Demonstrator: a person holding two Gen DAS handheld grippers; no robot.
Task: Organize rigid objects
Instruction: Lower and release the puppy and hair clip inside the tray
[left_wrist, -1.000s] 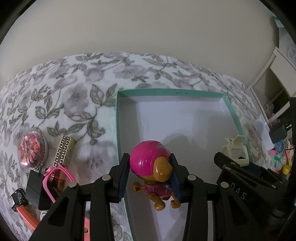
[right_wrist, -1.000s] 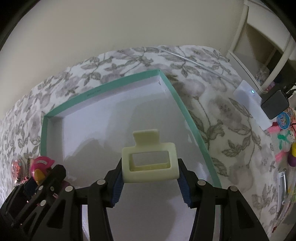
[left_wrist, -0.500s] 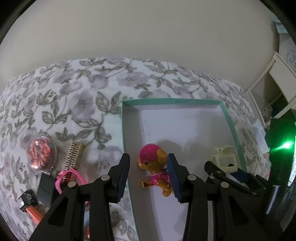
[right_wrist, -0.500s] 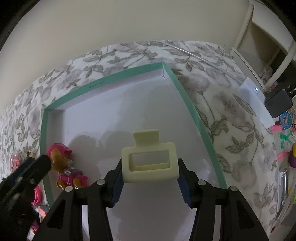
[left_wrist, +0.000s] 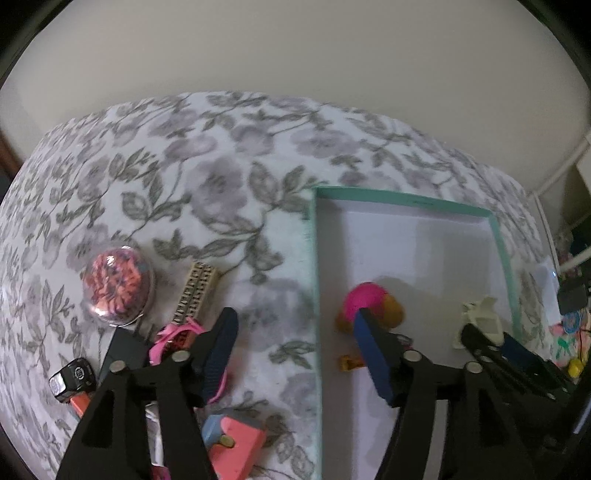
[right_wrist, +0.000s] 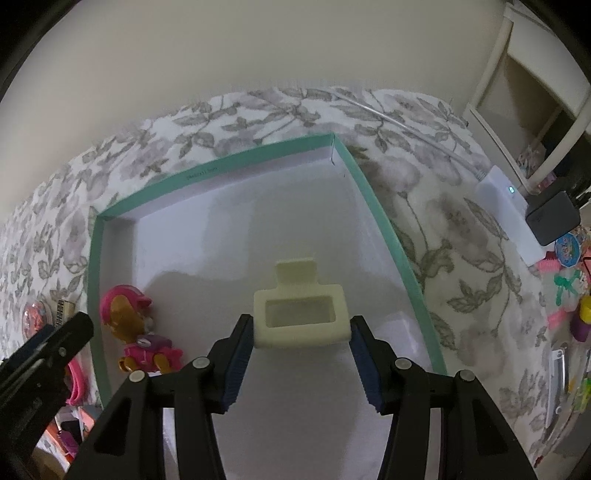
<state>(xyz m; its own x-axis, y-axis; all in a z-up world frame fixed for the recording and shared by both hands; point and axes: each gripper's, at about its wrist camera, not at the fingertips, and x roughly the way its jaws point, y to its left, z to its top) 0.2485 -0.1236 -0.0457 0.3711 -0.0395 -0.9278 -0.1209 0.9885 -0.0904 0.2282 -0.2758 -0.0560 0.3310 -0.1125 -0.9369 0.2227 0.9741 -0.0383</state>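
Fingers of your left gripper (left_wrist: 295, 354) are opening, having let go the pink-helmeted toy pup (right_wrist: 135, 332), now lying at lower left in the teal-rimmed white tray (right_wrist: 384, 221); your right gripper (right_wrist: 301, 354) clamps the cream plastic clip (right_wrist: 301, 317).

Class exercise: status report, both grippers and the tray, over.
Left gripper opening, empty. Pink toy pup lies in the teal tray. Right gripper clamps the cream clip over the tray. Nothing blocking.
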